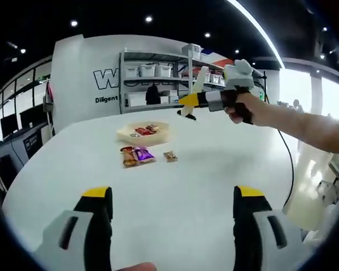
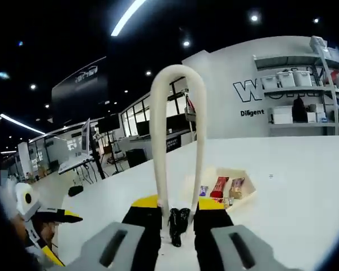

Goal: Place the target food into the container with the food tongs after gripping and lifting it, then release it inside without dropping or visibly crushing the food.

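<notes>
Left gripper view: the left gripper (image 1: 173,210) has its two jaws wide apart, with nothing between them, over the white table (image 1: 214,169). On the table lies one shallow container (image 1: 143,132) with some packets inside. Just in front of it are two snack packets (image 1: 137,155) touching each other, and one small packet (image 1: 170,156) beside them. A hand (image 1: 240,107) holds the right gripper (image 1: 187,107) above the table.

Right gripper view: the right gripper (image 2: 177,204) is closed on one pair of cream food tongs (image 2: 177,135), which stand up between the jaws. The container (image 2: 229,189) behind holds about three packets.
</notes>
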